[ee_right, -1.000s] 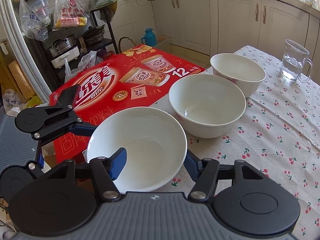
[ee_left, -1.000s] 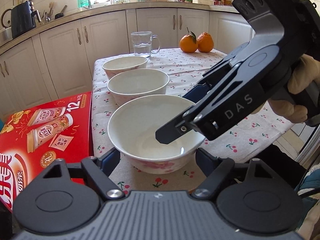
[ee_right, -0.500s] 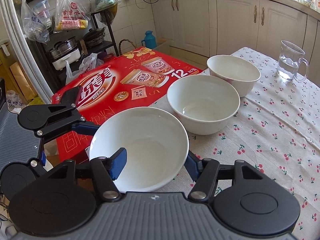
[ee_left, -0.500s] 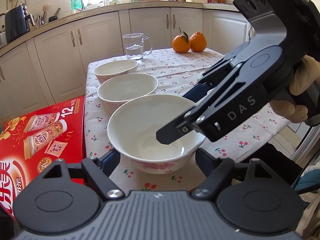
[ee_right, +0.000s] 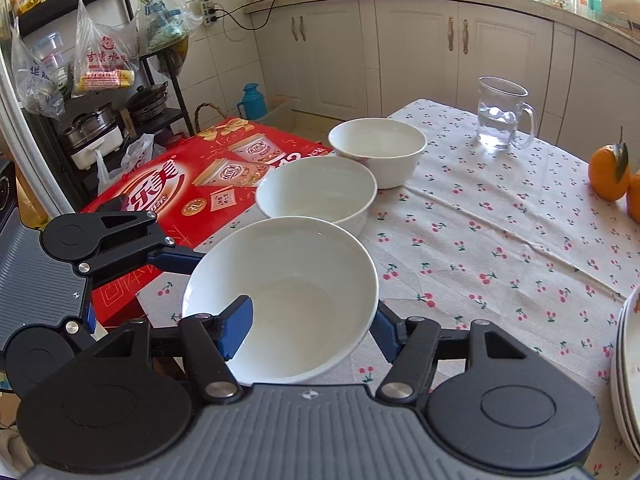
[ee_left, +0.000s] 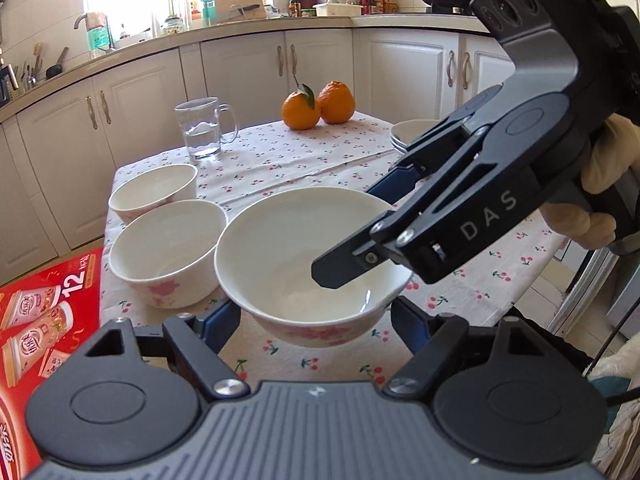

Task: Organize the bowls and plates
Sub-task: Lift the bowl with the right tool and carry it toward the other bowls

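A large white bowl with pink flowers is held above the cherry-print tablecloth; it also shows in the right wrist view. My right gripper is shut on its rim, one finger inside and one outside. My left gripper is open, its fingers on either side of the bowl's base. Two more white bowls stand in a row behind: the middle bowl and the far bowl. A stack of plates sits at the right edge.
A glass mug of water and two oranges stand at the table's far side. A red carton lies left of the table. Kitchen cabinets run behind. A shelf with pots and bags stands at left.
The large bowl has been lifted off the table and carried right, away from the row of bowls. Both grippers moved with it; the plate stack has come into view.
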A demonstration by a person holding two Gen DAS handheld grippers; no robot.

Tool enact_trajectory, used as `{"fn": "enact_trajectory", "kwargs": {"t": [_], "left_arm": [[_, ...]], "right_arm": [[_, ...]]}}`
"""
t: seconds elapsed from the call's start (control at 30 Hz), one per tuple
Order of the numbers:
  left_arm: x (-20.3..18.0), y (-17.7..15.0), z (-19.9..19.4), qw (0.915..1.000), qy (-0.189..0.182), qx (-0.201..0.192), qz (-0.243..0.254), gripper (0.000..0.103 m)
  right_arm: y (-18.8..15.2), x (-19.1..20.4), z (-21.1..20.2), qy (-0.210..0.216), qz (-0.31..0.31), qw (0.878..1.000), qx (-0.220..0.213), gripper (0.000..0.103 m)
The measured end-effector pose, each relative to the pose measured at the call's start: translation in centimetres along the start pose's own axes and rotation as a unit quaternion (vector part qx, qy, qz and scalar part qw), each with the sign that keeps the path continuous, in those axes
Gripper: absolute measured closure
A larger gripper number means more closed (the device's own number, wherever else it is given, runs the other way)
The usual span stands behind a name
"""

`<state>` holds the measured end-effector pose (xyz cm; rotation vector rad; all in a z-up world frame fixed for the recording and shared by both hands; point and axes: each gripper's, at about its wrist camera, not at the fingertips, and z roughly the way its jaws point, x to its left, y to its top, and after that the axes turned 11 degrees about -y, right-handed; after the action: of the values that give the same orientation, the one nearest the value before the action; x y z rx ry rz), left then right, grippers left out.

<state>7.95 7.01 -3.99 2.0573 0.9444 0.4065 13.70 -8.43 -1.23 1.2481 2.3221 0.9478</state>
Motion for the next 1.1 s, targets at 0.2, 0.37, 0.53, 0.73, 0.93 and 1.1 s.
{"fn": "enact_trajectory", "kwargs": {"t": [0.2,0.37,0.53,0.73,0.93,1.1], "left_arm": [[-1.1,1.6,2.2,0.9995,-0.025,-0.001,0.021,0.021],[-1.5,2.2,3.9,0.9987,-0.040,0.003,0.031,0.021],[-1.6,2.7,5.3,0.9983,-0.048,0.009,0.032,0.021],[-1.5,2.9,6.4,0.9977,-0.057,0.015,0.032,0.021],[-1.4,3.0,7.1,0.9974,-0.063,0.020,0.029,0.021],[-1.3,2.9,7.3,0.9972,-0.065,0.024,0.027,0.021]], "right_arm": [[-1.1,-2.5,-0.9,-0.026,0.024,0.999,-0.001,0.029],[-1.8,-4.2,-1.1,-0.042,0.037,0.998,0.001,0.029],[-2.1,-5.2,-1.0,-0.056,0.040,0.998,0.001,0.029],[-2.5,-6.2,-0.6,-0.062,0.049,0.997,0.005,0.029],[-2.8,-6.7,-0.1,-0.068,0.053,0.996,0.012,0.029],[-3.0,-7.0,0.2,-0.067,0.058,0.996,0.016,0.029]]}}
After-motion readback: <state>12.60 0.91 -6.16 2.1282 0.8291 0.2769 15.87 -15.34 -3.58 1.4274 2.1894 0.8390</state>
